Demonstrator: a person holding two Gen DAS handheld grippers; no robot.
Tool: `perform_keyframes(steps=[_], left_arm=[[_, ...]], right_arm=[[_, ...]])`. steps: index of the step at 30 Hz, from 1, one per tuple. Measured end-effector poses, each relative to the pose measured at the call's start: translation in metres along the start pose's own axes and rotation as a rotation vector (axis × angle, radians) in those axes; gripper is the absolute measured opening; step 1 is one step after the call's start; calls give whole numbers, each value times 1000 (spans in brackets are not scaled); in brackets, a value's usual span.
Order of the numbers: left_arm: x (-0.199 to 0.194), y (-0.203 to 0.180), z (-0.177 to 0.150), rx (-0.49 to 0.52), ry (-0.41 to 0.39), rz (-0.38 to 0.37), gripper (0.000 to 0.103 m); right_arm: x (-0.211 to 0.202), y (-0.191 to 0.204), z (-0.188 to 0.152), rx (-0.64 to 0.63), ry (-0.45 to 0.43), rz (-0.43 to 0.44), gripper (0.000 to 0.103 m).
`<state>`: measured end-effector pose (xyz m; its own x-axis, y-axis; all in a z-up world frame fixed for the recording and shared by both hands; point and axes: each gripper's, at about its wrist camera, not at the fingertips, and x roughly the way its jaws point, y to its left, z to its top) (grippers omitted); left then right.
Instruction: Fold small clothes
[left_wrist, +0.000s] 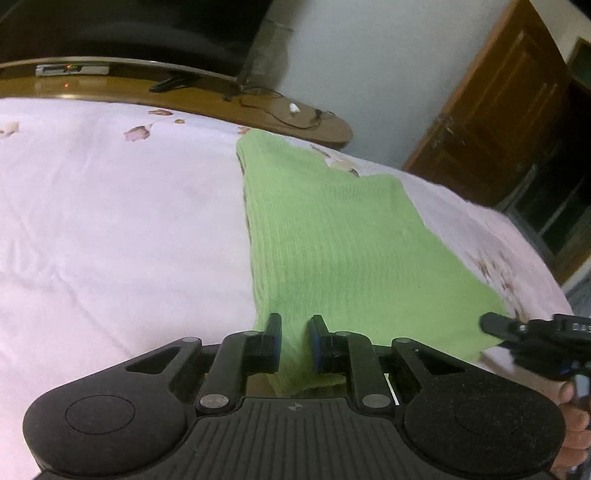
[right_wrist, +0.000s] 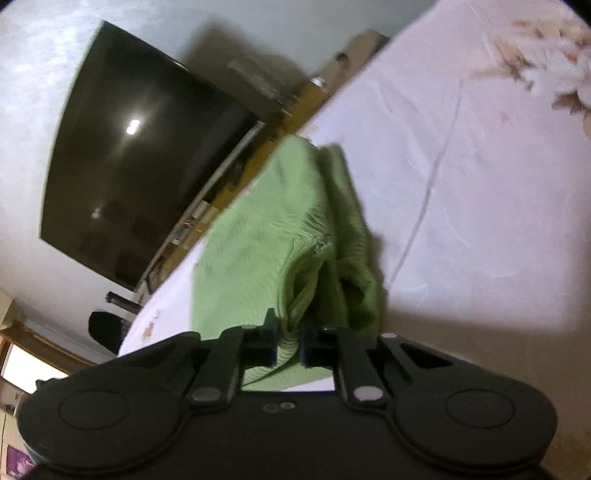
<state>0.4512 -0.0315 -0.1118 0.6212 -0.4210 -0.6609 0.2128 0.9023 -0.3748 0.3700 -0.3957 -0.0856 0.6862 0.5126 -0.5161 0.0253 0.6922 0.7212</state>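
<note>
A light green ribbed knit garment (left_wrist: 332, 236) lies on a pale pink bed sheet (left_wrist: 110, 221), stretching away from me. My left gripper (left_wrist: 295, 343) is shut on the garment's near left corner, and the cloth runs down between its blue pads. At the right edge of the left wrist view the right gripper (left_wrist: 495, 325) reaches in at the garment's near right corner, with a hand behind it. In the right wrist view my right gripper (right_wrist: 288, 343) is shut on a bunched edge of the green garment (right_wrist: 266, 236), which is lifted into a fold over the sheet (right_wrist: 461, 184).
A wooden footboard ledge (left_wrist: 258, 107) with cables and a remote runs behind the bed. A dark television (right_wrist: 140, 155) stands past it against the white wall. A brown wooden door (left_wrist: 498, 122) is at the right. The bed's right edge drops off near the right gripper.
</note>
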Motion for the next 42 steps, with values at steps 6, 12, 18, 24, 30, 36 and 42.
perform_keyframes(steps=[6,12,18,24,30,36,42], left_arm=[[-24,3,5,12,-19,10,17],[-20,-5,52,53,-95,-32,17],[26,3,79,22,-48,-35,17],[55,7,81,40,-35,18,17],[53,-2,83,95,-52,29,18],[49,7,126,100,-129,21,18],[98,16,144,130,-16,-1,18]], right_arm=[[1,-13,-15,-25,55,-70,17],[-15,16,31,-198,-100,-55,33],[44,15,91,-253,-24,-95,41],[87,0,91,-282,120,-113,16],[85,9,80,-401,71,-181,12],[79,2,117,-276,-30,-49,49],[119,-3,143,-238,41,-66,45]])
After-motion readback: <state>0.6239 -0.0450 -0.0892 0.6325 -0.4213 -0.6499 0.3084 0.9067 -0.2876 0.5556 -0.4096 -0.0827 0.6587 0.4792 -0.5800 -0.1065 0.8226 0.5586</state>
